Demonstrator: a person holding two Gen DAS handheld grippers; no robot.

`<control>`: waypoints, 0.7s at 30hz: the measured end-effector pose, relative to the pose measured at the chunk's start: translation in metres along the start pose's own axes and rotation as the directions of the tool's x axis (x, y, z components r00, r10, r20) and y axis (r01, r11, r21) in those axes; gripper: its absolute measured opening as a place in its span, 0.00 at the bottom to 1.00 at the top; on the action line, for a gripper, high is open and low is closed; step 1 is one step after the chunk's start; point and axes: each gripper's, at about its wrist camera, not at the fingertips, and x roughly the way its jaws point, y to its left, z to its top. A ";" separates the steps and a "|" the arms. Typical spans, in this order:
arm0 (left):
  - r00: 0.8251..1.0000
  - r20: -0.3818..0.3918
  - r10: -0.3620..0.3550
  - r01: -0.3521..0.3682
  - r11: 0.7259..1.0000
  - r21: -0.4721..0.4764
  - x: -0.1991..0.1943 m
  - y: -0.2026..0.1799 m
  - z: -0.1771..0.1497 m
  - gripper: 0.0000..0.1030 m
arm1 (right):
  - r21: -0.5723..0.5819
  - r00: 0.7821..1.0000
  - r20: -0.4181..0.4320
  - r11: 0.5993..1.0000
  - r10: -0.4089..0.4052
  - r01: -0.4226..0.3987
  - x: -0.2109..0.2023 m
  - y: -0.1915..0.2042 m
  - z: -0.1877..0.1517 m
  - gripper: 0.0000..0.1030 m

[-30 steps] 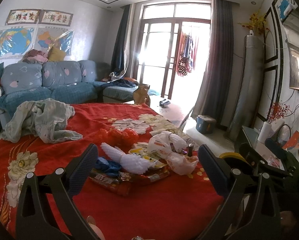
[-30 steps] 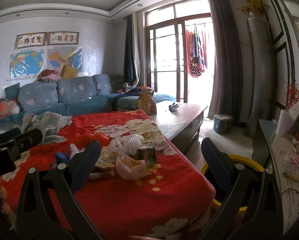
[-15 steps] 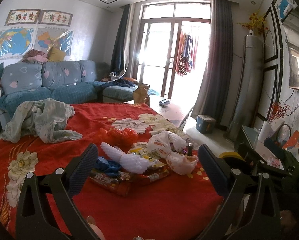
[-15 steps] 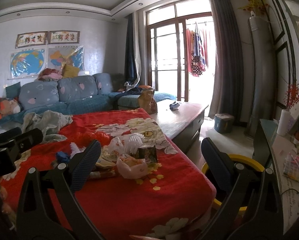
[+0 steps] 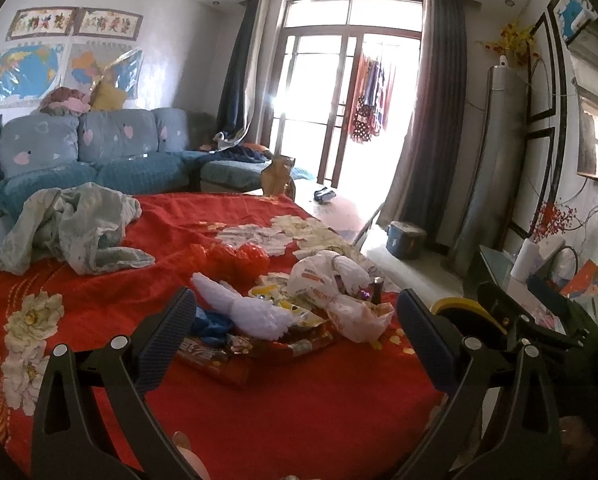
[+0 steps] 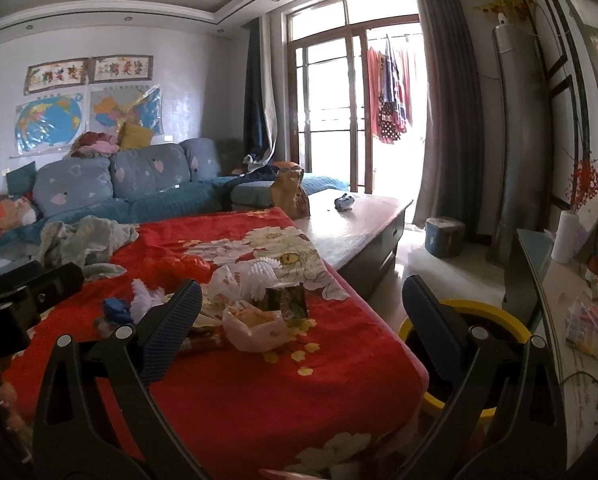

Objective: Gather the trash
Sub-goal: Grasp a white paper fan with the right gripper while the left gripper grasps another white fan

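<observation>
Left gripper spread wide, holding nothing, hovering over red blanket; right gripper likewise wide and empty, its right finger at 3 o'clock over yellow-rimmed bin on the floor; nothing solid between the left fingers and the litter. Crumpled grey-green cloth heaped at 10 o'clock, blue sofa beyond it, pale coffee table at 1 o'clock in the right view. Trash pile of soft, crinkled stuff: white frilly foam sleeve, printed white plastic bags, glossy flat snack wrappers, red netting, blue scrap. Pile lying at 12 o'clock just past the left gripper's fingertips, framed between them; from the right gripper, off at 11 o'clock.
</observation>
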 end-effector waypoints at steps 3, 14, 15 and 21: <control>1.000 -0.012 0.008 -0.008 1.000 -0.003 0.009 0.004 0.001 0.94 | 0.002 1.000 -0.012 1.000 0.013 -0.013 0.004 0.000 0.000 0.90; 0.993 -0.038 0.111 -0.114 0.989 -0.095 0.034 0.051 0.021 0.94 | -0.050 0.982 -0.116 0.987 0.149 -0.155 0.045 0.020 0.017 0.90; 0.992 -0.040 0.119 -0.123 0.987 -0.104 0.035 0.057 0.022 0.94 | -0.051 0.979 -0.124 0.984 0.162 -0.169 0.050 0.023 0.019 0.90; 0.984 -0.067 0.166 -0.174 0.974 -0.145 0.044 0.094 0.032 0.94 | -0.090 0.958 -0.178 0.966 0.225 -0.243 0.082 0.046 0.031 0.90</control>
